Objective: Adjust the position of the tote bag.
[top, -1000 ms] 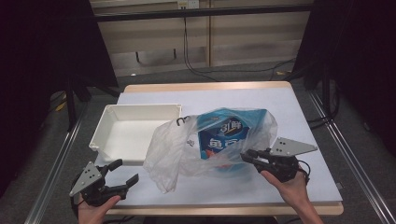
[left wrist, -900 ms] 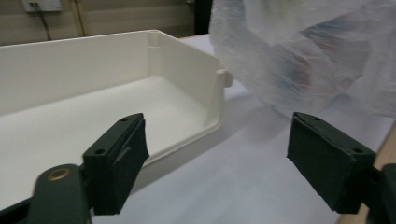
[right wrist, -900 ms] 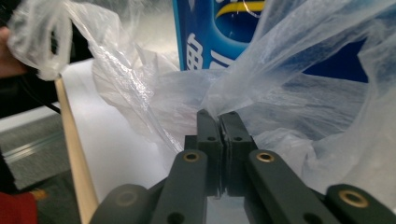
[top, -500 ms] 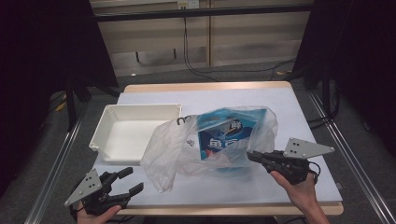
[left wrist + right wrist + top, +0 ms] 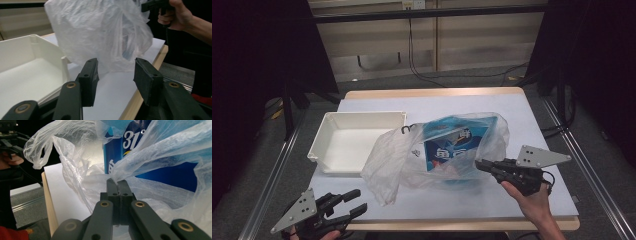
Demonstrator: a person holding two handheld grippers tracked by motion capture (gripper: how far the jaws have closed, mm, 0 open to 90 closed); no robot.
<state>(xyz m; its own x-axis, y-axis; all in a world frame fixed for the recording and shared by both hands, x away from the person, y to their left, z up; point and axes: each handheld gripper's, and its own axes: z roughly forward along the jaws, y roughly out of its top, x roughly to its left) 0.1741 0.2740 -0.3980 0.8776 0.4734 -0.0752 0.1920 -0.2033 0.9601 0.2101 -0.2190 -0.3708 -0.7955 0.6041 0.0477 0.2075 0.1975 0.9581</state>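
Note:
A clear plastic bag lies on the white table top with a blue printed package inside it. My right gripper is at the bag's right side, its jaws shut on a pinch of the bag's film. The blue package fills the space behind that pinch. My left gripper hovers at the table's front left edge, short of the bag. Its jaws have just been closing, stand partly apart and hold nothing between the pads.
A white rectangular tray sits empty left of the bag, its corner close to my left gripper. The wooden front edge of the table runs under both hands. Dark floor and metal rails flank the table.
My left gripper has drawn back toward the front edge and its jaws have narrowed. The right gripper has kept its pinch on the bag and shifted slightly right, stretching the film.

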